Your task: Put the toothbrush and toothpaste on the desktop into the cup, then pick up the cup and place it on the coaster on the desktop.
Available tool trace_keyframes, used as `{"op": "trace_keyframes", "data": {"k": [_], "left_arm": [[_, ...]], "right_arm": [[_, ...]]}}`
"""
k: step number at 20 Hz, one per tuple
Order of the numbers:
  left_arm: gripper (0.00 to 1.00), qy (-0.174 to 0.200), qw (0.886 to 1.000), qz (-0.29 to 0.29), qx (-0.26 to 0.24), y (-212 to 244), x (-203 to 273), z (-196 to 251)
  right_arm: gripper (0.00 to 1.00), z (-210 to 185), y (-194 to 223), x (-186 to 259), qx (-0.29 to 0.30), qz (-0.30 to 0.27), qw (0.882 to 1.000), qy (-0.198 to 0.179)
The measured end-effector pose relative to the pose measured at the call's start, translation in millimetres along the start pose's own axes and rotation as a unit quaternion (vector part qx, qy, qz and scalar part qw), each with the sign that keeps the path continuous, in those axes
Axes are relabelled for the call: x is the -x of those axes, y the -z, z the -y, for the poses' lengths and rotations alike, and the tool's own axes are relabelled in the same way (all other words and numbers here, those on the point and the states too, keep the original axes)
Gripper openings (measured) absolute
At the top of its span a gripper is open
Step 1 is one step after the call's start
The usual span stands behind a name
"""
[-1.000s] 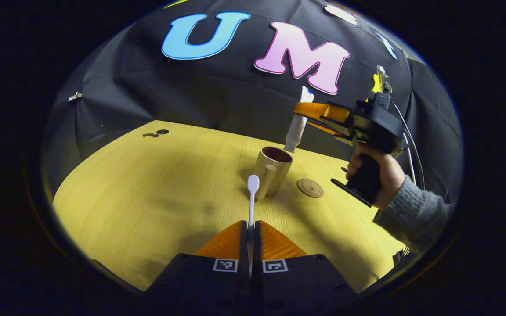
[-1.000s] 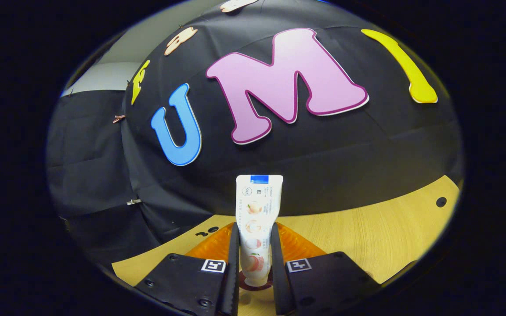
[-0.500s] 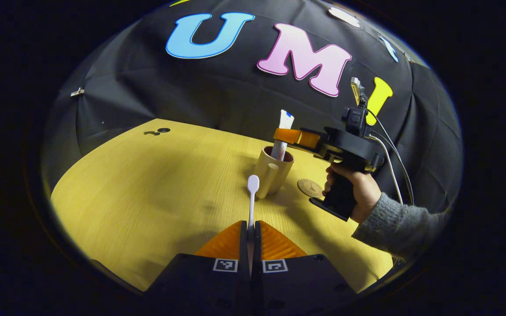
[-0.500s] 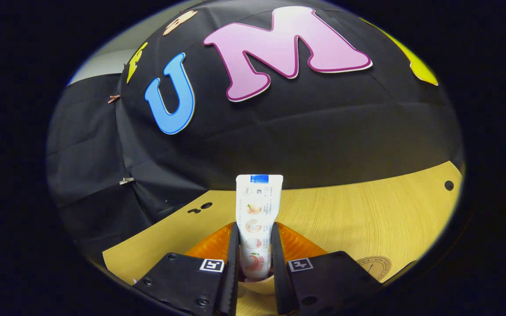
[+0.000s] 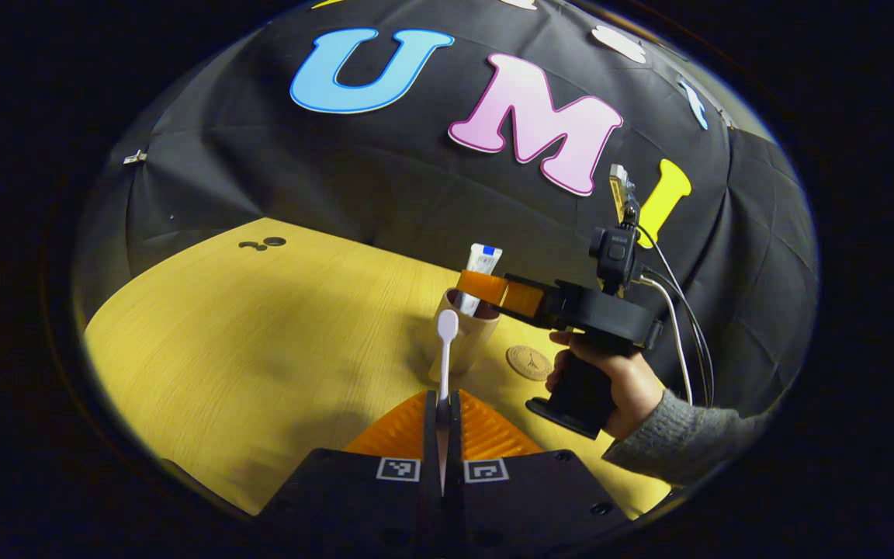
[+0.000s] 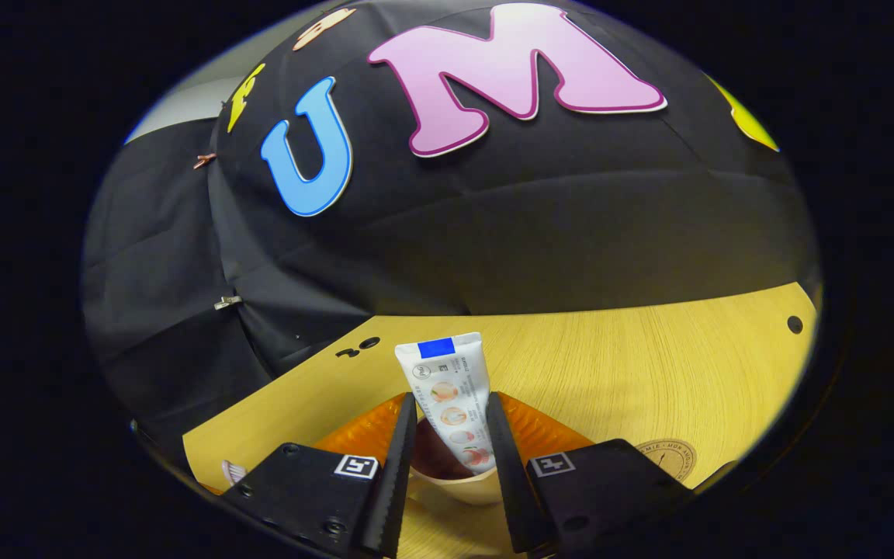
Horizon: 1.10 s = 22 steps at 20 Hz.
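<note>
1. Where the desktop [image 5: 245, 341] spreads pale and wood-grained in the left gripper view, the cup [image 5: 459, 338] stands upright just past centre, at about 1 o'clock from the left gripper [image 5: 442, 404].
2. Left gripper: fingers pressed together on the handle of the toothbrush [image 5: 445, 349]; the white brush points toward 12 o'clock, its head lying visually over the cup's near wall and clear of the desktop.
3. Right gripper [image 6: 447, 435], right gripper view: fingers parted to a moderate gap on either side of the toothpaste [image 6: 447, 388]. The right finger looks to lie against the tube; the left finger shows a slim gap, so a grip cannot be told for sure.
4. Toothpaste: white tube, blue band at its top, lower end inside the cup [image 6: 455, 477], leaning toward 11 o'clock. In the left gripper view the tube [image 5: 484, 260] rises from the cup mouth.
5. Right gripper [image 5: 486, 289], left gripper view: hangs level over the cup mouth, held by a hand [image 5: 625, 380] in a grey sleeve [image 5: 687, 442].
6. Coaster [image 5: 529, 362]: round, flat on the desktop at 3 o'clock of the cup, near it but apart; seen also at the lower right of the right gripper view [image 6: 666, 458].
</note>
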<state>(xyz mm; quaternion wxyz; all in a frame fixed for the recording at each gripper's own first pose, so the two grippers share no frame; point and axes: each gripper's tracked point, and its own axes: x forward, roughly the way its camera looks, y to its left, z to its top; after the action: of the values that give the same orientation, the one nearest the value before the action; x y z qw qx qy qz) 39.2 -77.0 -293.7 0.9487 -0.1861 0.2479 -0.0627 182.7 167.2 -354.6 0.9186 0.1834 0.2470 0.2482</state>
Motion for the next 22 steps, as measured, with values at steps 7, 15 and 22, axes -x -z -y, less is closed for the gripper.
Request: {"op": "trace_keyframes", "data": {"k": [7, 15, 22], "left_arm": [[0.06, 0.048, 0.992, 0.107, 0.043, -75.9, -30.9, 38.0], [0.06, 0.084, 0.962, 0.256, 0.050, -176.6, -67.9, 61.4], [0.06, 0.034, 0.959, 0.280, 0.021, -166.1, -130.4, 51.7]], "right_arm": [[0.55, 4.5, -54.9, 31.3, -0.072, 0.056, 0.996, -0.017], [0.55, 88.3, -2.4, 91.2, -0.113, 0.018, 0.991, 0.069], [0.55, 88.0, 33.8, 107.8, -0.145, -0.023, 0.987, 0.069]]}}
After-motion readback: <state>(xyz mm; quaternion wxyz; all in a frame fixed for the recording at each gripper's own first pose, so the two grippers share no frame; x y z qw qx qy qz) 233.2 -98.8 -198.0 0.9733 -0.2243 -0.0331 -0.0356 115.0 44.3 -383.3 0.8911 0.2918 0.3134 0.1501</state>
